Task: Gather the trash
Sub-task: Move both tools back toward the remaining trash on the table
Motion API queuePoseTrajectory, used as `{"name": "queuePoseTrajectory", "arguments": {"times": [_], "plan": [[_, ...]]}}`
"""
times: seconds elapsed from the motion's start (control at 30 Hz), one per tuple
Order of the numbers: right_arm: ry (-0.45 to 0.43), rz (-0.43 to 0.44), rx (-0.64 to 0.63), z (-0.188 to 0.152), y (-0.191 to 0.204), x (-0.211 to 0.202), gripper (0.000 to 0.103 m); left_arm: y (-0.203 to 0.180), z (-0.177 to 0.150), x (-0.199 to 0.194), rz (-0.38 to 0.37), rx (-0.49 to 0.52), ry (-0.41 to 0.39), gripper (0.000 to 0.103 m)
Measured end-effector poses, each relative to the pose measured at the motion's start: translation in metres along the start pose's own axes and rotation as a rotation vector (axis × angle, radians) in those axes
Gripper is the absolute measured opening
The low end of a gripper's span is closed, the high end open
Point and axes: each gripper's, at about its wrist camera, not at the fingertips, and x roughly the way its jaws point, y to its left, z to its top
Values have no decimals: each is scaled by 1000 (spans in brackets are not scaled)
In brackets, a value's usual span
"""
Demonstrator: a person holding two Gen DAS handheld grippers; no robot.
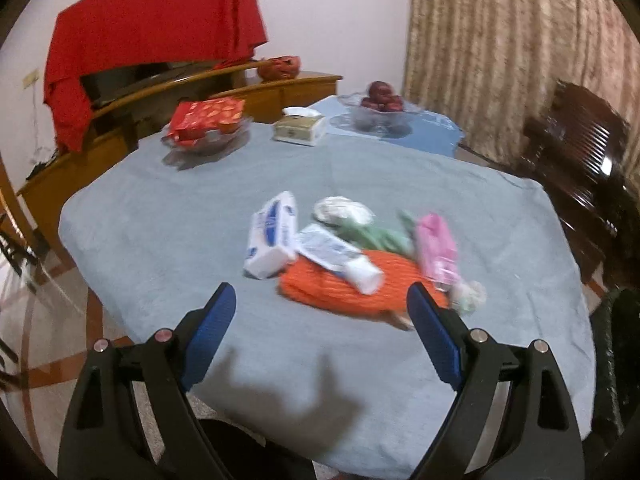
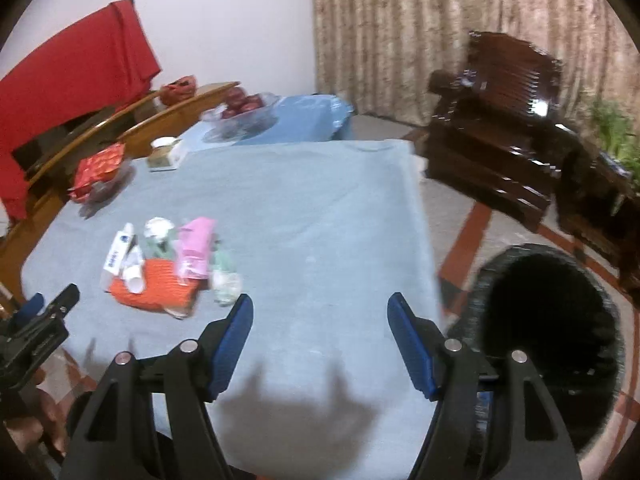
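A pile of trash lies on the grey-blue tablecloth (image 1: 160, 220): a white and blue carton (image 1: 272, 236), a white tube (image 1: 340, 256), an orange wrapper (image 1: 360, 284), a pink packet (image 1: 436, 248), a green wrapper (image 1: 376, 236) and crumpled paper (image 1: 340, 210). My left gripper (image 1: 322, 300) is open and empty, just short of the pile. In the right wrist view the pile (image 2: 168, 264) lies to the left. My right gripper (image 2: 320, 312) is open and empty over bare cloth. The left gripper (image 2: 36, 320) shows at that view's left edge.
A black bin (image 2: 548, 344) stands on the floor right of the table. At the table's far side are a bowl of red snack packs (image 1: 208, 120), a tissue box (image 1: 298, 126) and a glass bowl of apples (image 1: 382, 108). A dark wooden chair (image 2: 504, 144) stands at the right.
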Motion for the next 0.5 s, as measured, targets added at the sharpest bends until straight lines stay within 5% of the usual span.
{"name": "queuePoseTrajectory", "arguments": {"times": [0.17, 0.5], "plan": [[16, 34, -61, 2, 31, 19, 69, 14, 2, 23, -3, -34, 23, 85], [23, 53, -65, 6, 27, 54, 69, -35, 1, 77, -34, -8, 70, 82]]}}
